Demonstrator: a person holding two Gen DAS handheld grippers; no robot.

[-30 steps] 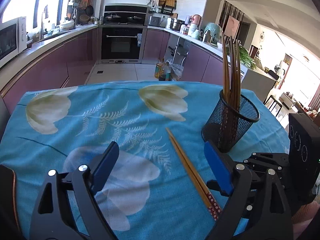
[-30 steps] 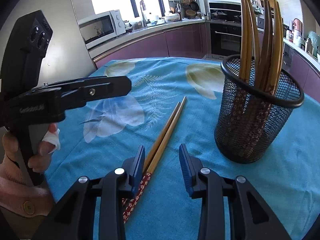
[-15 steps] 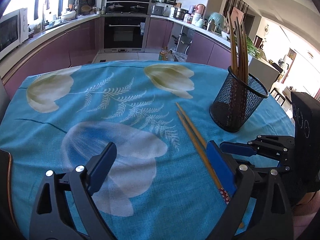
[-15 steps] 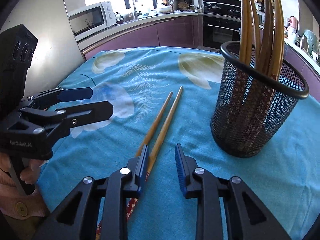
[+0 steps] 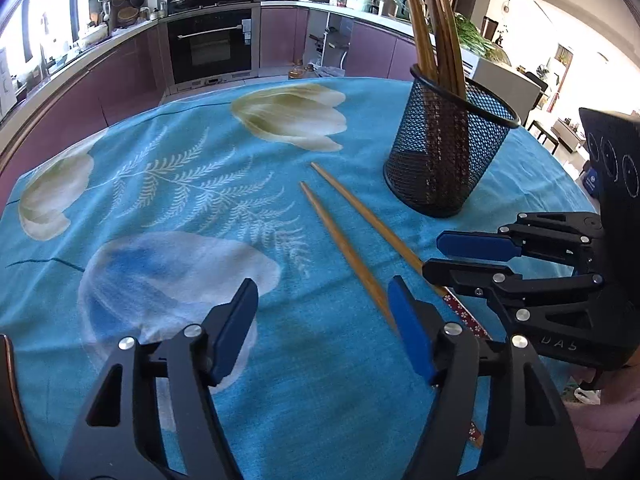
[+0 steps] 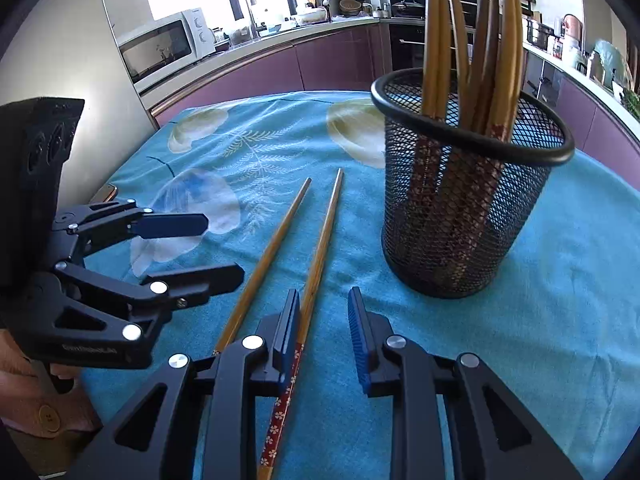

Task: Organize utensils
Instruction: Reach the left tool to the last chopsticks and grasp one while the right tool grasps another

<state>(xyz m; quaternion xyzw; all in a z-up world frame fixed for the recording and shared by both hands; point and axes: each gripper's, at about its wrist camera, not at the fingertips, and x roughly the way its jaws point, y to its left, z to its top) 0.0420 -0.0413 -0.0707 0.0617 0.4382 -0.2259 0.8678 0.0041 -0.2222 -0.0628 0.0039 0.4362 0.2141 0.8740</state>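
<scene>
Two wooden chopsticks with red patterned ends lie side by side on the blue flowered tablecloth (image 5: 132, 208): the left chopstick (image 5: 340, 236) (image 6: 272, 248) and the right chopstick (image 5: 372, 220) (image 6: 324, 232). A black mesh holder (image 5: 444, 160) (image 6: 460, 220) with several chopsticks upright in it stands just beyond them. My left gripper (image 5: 322, 308) (image 6: 212, 248) hovers low over the cloth, its jaws closing; the left chopstick runs under its right finger. My right gripper (image 6: 323, 316) (image 5: 452, 258) is closing too, with the right chopstick between its jaws beside the left pad, not pinched.
A person's hand (image 6: 24, 384) holds the left gripper's handle. Beyond the round table run purple kitchen cabinets, a built-in oven (image 5: 212, 44) and a microwave (image 6: 160, 48). The table edge curves away behind the holder.
Both grippers have come lower and closer to the loose chopsticks, and both pairs of jaws have narrowed. The two chopsticks, first touching, now lie slightly apart.
</scene>
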